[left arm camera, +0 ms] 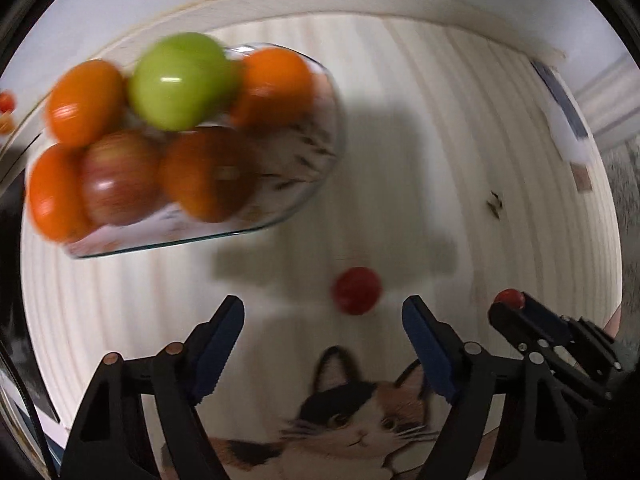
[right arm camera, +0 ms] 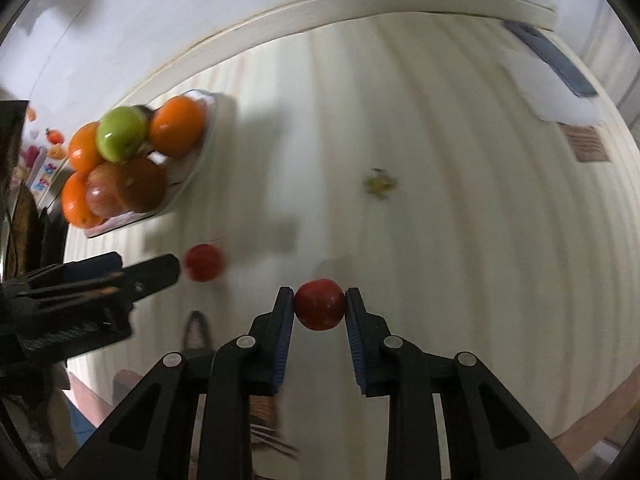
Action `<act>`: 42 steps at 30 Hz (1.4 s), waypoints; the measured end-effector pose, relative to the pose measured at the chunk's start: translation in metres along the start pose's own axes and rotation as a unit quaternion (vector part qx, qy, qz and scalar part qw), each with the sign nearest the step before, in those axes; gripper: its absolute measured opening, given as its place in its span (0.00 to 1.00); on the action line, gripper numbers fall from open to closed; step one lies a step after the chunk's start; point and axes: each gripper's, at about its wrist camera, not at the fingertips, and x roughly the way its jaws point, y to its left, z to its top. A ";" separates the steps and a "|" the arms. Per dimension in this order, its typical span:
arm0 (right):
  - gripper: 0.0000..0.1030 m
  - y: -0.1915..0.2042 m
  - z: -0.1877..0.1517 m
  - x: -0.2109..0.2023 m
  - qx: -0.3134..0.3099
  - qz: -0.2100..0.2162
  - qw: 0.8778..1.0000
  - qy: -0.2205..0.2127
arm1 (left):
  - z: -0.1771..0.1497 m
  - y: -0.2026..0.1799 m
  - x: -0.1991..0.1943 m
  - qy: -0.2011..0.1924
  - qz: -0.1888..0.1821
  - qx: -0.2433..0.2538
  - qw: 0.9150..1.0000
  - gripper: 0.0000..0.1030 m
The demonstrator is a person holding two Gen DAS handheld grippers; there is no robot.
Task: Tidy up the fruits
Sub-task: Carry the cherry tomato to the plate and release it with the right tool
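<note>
A glass bowl (left arm camera: 320, 160) at the left holds several oranges, a green apple (left arm camera: 182, 80) and a red apple (left arm camera: 120, 178). On the pale wooden table lies a small red tomato (left arm camera: 356, 290), just ahead of my left gripper (left arm camera: 322, 312) and nearer its right finger. That gripper's jaws stand wide and do not touch it. In the right wrist view my right gripper (right arm camera: 320, 300) is shut on a second small red tomato (right arm camera: 320, 304), held just above the table. The loose tomato (right arm camera: 204, 262) lies beside the left gripper's fingertip (right arm camera: 168, 268), with the bowl (right arm camera: 200, 160) beyond.
A small green leaf scrap (right arm camera: 378, 184) lies mid-table. A dark phone (right arm camera: 552, 60) and white paper sit at the far right corner. A mat with a cat picture (left arm camera: 360, 432) lies under the left gripper. The table's raised back edge (right arm camera: 360, 4) borders a white wall.
</note>
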 end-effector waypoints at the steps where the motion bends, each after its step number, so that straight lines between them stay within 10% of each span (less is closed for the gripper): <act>1: 0.28 -0.004 0.000 0.001 0.004 -0.002 1.000 0.000 | 0.001 -0.005 0.004 0.002 -0.001 0.004 1.000 0.74; 10: 0.28 -0.021 -0.006 -0.002 0.025 -0.001 1.000 0.002 | -0.002 -0.033 0.022 -0.014 0.023 0.050 0.998 0.27; 24: 0.28 0.021 0.016 -0.015 -0.021 0.050 0.998 -0.018 | -0.040 0.060 -0.051 -0.076 -0.015 -0.062 0.995 0.26; 33: 0.27 0.121 0.033 0.013 -0.057 0.156 0.986 -0.030 | -0.031 0.185 -0.076 -0.094 -0.069 -0.242 0.963 0.26; 42: 0.27 0.129 0.056 0.014 -0.065 0.147 0.986 -0.044 | -0.008 0.196 -0.038 -0.076 -0.120 -0.271 0.952 0.26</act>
